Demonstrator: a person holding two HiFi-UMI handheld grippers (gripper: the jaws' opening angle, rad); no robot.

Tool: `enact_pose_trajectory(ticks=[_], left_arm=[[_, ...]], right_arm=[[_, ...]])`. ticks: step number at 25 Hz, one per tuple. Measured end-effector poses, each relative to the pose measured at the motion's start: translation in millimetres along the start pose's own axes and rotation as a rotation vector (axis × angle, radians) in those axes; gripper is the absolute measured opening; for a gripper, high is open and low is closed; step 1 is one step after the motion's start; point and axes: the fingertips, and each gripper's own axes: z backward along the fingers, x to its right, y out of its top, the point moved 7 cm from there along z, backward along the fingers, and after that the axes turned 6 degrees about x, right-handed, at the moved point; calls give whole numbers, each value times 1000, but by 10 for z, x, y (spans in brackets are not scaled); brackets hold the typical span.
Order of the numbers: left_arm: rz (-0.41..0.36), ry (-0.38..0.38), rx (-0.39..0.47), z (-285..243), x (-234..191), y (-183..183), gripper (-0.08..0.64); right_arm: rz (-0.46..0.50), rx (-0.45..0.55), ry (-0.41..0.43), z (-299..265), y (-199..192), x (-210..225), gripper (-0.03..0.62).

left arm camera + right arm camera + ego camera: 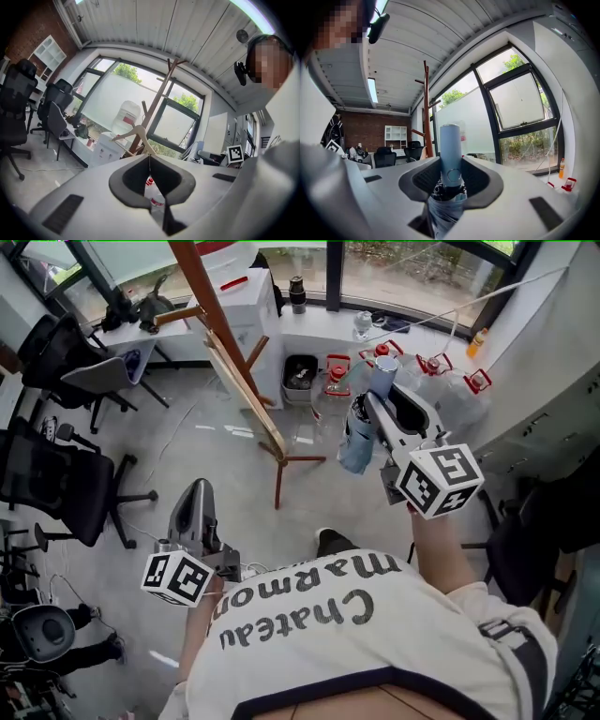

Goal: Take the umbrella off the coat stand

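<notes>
A folded blue umbrella (358, 439) with a pale blue handle (450, 140) stands upright between the jaws of my right gripper (373, 413), which is shut on it just below the handle. In the right gripper view the jaw pads press on the umbrella (446, 206) from both sides. The wooden coat stand (223, 329) rises to the left of the umbrella and apart from it, with a wooden hanger (246, 395) on it. My left gripper (194, 495) is lower left, shut, with nothing in it. In its own view the coat stand (157, 105) and hanger (136, 133) lie beyond the touching tips (150, 158).
Black office chairs (56, 486) stand at the left by a desk. Behind the stand are a white cabinet (251, 296) and a small bin (300, 373). Clear water jugs (448, 388) with red handles crowd the floor at the right, under the windows.
</notes>
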Motion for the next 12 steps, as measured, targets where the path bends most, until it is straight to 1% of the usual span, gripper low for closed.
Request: enact_pose_trajectory(ticks=[4, 8, 12], left_arm=[[-8, -23, 3, 188, 28, 16, 23], [-21, -33, 11, 398, 37, 40, 23], [-32, -40, 18, 574, 42, 85, 23]], right_arm=[[-20, -12, 40, 109, -74, -311, 152], [-22, 1, 85, 229, -75, -631, 152], [-54, 16, 101, 337, -32, -863, 152]])
